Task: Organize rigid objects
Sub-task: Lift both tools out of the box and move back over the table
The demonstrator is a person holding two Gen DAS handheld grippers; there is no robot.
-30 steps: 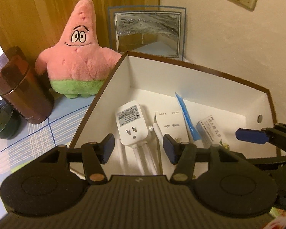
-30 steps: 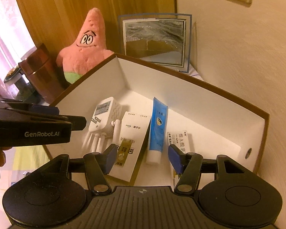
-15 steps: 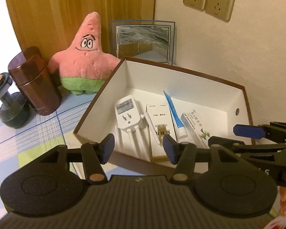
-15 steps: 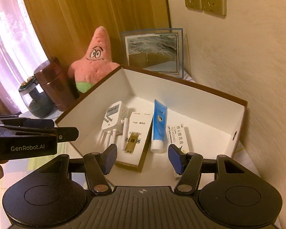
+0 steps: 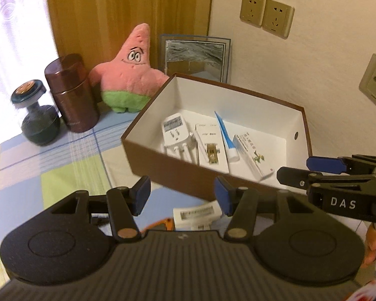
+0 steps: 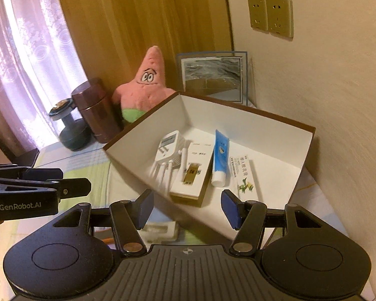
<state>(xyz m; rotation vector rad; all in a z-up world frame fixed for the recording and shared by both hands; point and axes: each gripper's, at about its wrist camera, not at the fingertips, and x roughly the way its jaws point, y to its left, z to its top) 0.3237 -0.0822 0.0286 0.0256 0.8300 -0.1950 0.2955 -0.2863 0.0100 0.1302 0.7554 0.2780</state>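
With both the left gripper (image 5: 182,195) and right gripper (image 6: 187,208) held partly open and empty, the small carton (image 5: 196,215) outside the box (image 5: 188,175) is judged light, stiff, best pinched across its long edges.

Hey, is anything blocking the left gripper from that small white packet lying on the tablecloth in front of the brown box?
Nothing visible does. The white packet lies on the tablecloth just ahead of the left gripper, whose jaws stand open and empty. The brown box sits beyond the packet, not in between.
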